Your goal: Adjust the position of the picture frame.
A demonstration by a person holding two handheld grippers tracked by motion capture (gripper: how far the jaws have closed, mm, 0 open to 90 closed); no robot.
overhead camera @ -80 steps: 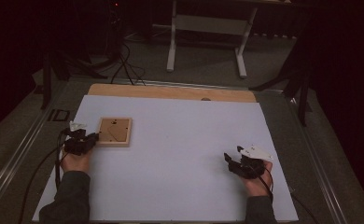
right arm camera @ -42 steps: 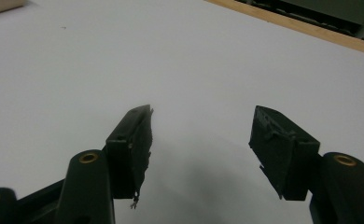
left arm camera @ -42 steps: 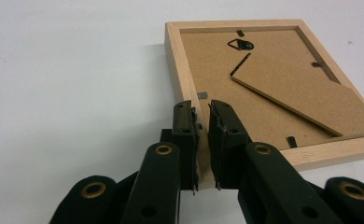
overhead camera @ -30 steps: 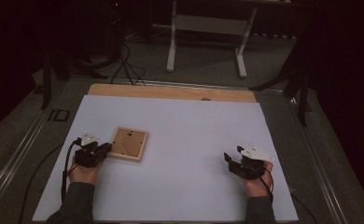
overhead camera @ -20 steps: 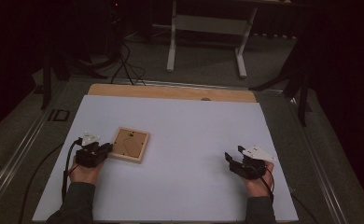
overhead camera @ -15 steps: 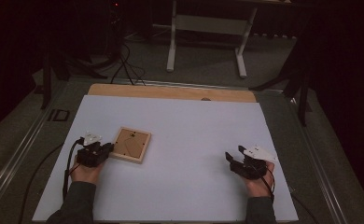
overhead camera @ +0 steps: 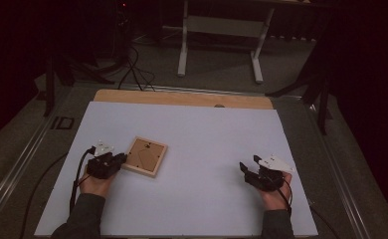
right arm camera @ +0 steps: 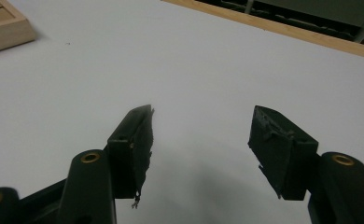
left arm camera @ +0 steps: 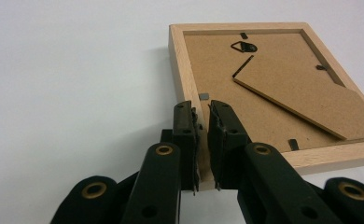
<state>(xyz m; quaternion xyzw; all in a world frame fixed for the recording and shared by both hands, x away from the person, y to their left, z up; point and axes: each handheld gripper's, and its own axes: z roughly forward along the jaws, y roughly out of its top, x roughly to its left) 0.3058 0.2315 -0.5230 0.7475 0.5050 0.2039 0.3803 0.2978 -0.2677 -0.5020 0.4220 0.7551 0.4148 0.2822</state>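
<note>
The room is dark. A white sheet point(overhead camera: 217, 149) covers the desk point(overhead camera: 182, 98), and a strip of wood shows at the far edge. Behind it, a white stand point(overhead camera: 222, 30) sits on the grey floor point(overhead camera: 147, 69), with black cables point(overhead camera: 132, 69) nearby.

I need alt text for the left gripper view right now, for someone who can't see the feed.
The left hand-held gripper is shut on the near wooden edge of a square light-wood picture frame lying face down on the white table surface. The frame's brown fibreboard back faces up, with a black triangular hanger and a folded stand leg.
</note>
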